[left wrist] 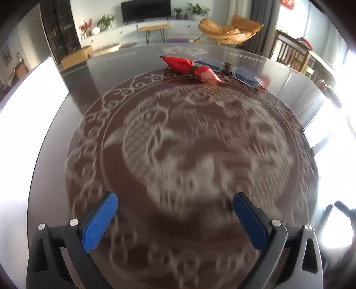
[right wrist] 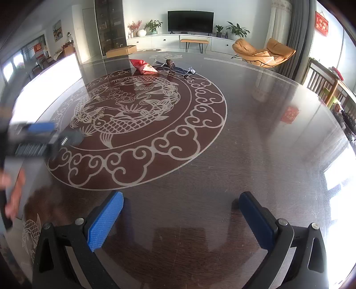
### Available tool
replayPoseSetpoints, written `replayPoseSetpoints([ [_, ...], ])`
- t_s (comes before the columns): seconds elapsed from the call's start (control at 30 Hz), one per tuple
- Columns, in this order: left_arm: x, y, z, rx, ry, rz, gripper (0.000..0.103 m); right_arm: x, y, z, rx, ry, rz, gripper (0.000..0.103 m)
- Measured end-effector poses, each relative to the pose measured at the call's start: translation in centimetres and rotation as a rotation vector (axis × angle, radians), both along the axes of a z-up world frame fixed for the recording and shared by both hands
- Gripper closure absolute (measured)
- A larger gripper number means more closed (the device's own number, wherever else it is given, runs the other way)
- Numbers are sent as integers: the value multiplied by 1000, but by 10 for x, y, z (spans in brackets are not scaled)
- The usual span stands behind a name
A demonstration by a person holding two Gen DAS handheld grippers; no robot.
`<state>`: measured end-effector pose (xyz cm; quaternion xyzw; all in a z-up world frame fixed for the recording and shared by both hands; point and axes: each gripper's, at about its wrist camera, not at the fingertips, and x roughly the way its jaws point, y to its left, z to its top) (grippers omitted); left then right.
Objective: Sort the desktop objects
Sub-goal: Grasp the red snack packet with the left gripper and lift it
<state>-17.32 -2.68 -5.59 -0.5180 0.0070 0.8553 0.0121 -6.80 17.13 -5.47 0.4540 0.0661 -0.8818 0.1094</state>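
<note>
Blue ribbed pads sit wide apart on both grippers, nothing between them: left gripper (left wrist: 175, 219) hangs low over the etched fish disc (right wrist: 142, 115), right gripper (right wrist: 181, 219) over bare dark glass w/ nothing nearby, prob. waiting while the left lines up. The table (right wrist: 255, 142) is glossy, throws back window glare. Far side of the disc: a red snack bag (left wrist: 191, 67), just beside it a clear tray (left wrist: 242, 72) w/ a brownish item, too small to tell. Beyond, a living rm: TV (right wrist: 190, 21), plants, tan lounge chair (right wrist: 264, 53).
</note>
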Motion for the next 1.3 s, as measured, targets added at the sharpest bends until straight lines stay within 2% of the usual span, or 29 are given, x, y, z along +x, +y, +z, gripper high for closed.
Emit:
replayPoseSetpoints([
  [0.07,-27,-3,2,24,-18,4,0,0,0,0,0,0,0,0],
  [0.17,-63,-9,11,136,9,20,0,0,0,0,0,0,0,0],
  [0.27,-94,-6,21,169,45,63,0,0,0,0,0,0,0,0],
  [0.4,-135,-1,19,158,72,143,0,0,1,0,0,0,0,0],
  [0.57,-173,-2,2,134,63,227,0,0,1,0,0,0,0,0],
  [0.67,-182,-3,-6,84,96,217,1,0,1,0,0,0,0,0],
  [0.7,-183,-1,-7,55,115,193,15,-1,1,0,0,0,0,0],
  [0.73,-182,0,-6,27,131,180,25,-1,1,0,0,0,0,0],
  [0.77,-179,0,-6,-11,151,159,41,0,1,0,0,0,0,0],
  [0.8,-174,-2,-5,0,166,140,56,-1,1,0,0,0,0,0],
  [0.83,-169,-5,-4,2,171,132,63,-1,1,0,0,0,1,0],
  [0.87,-164,-10,-4,11,173,124,74,-1,1,0,0,1,0,0],
  [0.9,-156,-16,-4,28,173,116,77,0,1,1,0,1,0,0],
  [1.0,-118,-36,-2,91,171,77,78,0,2,0,-1,1,1,0],
  [1.2,-8,-63,0,62,179,-23,78,0,2,0,-1,1,1,0],
  [1.3,31,-68,-1,29,193,-69,76,0,2,0,-1,1,1,0],
])
